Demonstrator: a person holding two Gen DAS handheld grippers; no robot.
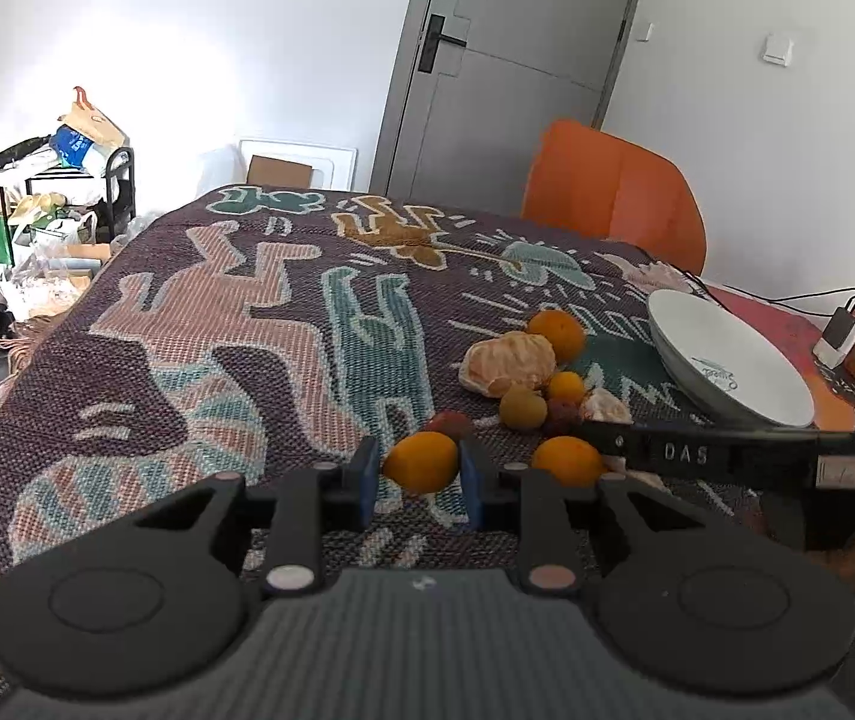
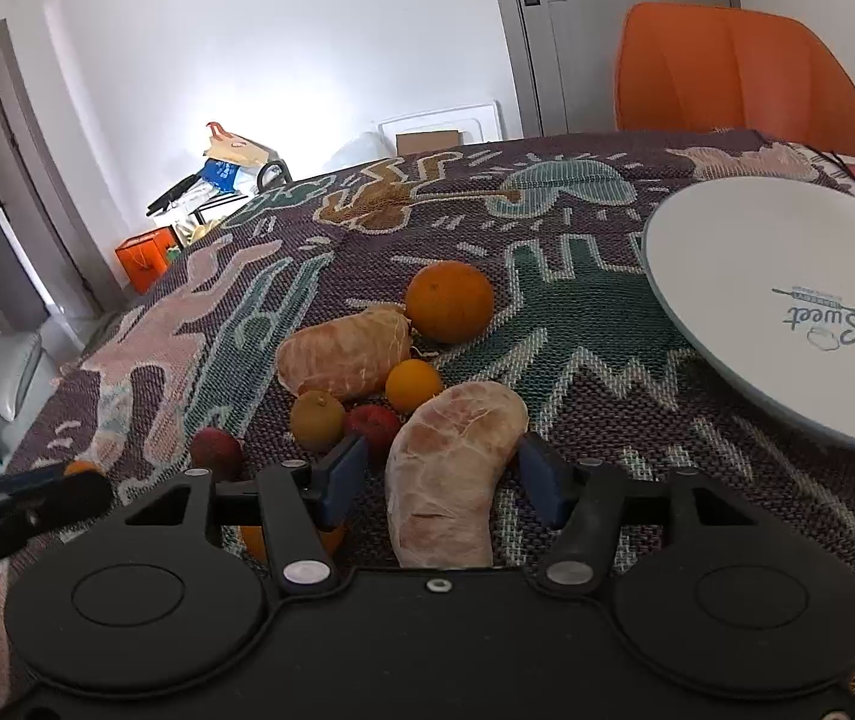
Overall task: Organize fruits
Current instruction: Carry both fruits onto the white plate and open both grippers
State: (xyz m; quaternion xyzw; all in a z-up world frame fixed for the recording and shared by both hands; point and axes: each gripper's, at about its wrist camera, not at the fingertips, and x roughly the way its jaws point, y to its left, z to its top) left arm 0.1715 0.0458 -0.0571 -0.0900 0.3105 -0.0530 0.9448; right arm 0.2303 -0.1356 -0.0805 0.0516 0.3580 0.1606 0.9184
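The small orange (image 1: 421, 461) sits pinched between my left fingers (image 1: 367, 474), just off the worktop (image 1: 217, 330). My right gripper (image 2: 445, 474) stands open around the peeled segment (image 2: 451, 468) (soft, I judge). Squeezing hard could burst it before the plate (image 2: 775, 300).

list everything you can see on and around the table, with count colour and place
plate: 1, white, empty, right side of the cloth
large orange: 1, orange, far end of the fruit pile
peeled citrus: 1, pale orange, left of the large orange
peeled segment: 1, pinkish, between the right jaws
small oranges: at least 3, one in the pile
yellow-green fruit: 1, near the pile's front
red fruits: 2, dark red, front of the pile
tablecloth: 1, patterned purple, pink and teal
chair: 1, orange, behind the table
left gripper: black, blue pads, shut on a small orange
right gripper: black, open around the peeled segment
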